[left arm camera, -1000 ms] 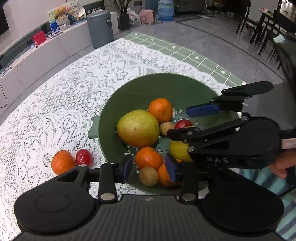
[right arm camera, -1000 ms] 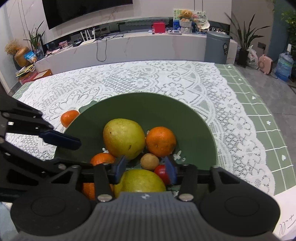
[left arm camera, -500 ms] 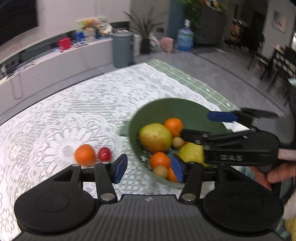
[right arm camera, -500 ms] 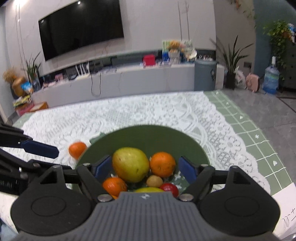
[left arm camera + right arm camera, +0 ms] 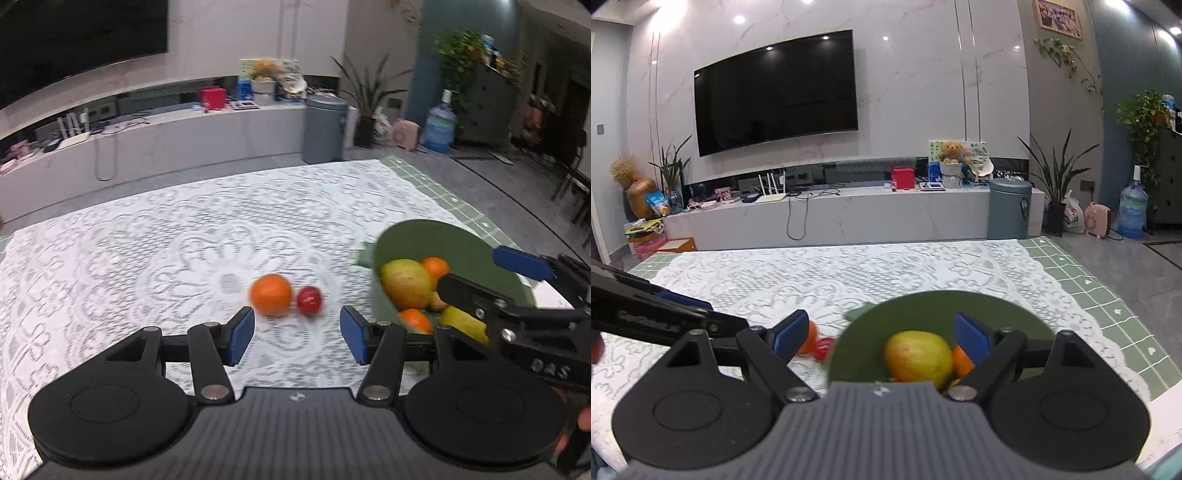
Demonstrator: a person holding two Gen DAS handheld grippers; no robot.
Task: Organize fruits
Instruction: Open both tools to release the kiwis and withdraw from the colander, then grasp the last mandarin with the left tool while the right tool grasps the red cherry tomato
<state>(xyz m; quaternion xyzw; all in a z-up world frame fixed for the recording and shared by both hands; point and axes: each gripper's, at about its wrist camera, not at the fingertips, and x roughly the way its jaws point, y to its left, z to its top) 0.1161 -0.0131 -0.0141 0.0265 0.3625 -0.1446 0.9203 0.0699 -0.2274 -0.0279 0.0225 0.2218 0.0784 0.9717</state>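
A green bowl (image 5: 436, 236) on the lace cloth holds a large yellow-green pear (image 5: 404, 282), oranges (image 5: 436, 266) and other small fruit. An orange (image 5: 270, 294) and a small red fruit (image 5: 309, 300) lie on the cloth left of the bowl. My left gripper (image 5: 297, 334) is open and empty, just short of these two fruits. My right gripper (image 5: 881, 338) is open and empty above the bowl's near side (image 5: 942, 306), with the pear (image 5: 918, 355) between its fingers' line of sight. It also shows in the left wrist view (image 5: 517, 295).
The table has a white lace cloth (image 5: 166, 240) over a green checked one (image 5: 1108, 288). Beyond the far edge stand a low white TV bench (image 5: 849, 218), a grey bin (image 5: 1010, 208) and plants.
Both grippers have pulled back and up from the bowl and opened wider. The left one has swung left toward the orange and red fruit on the cloth.
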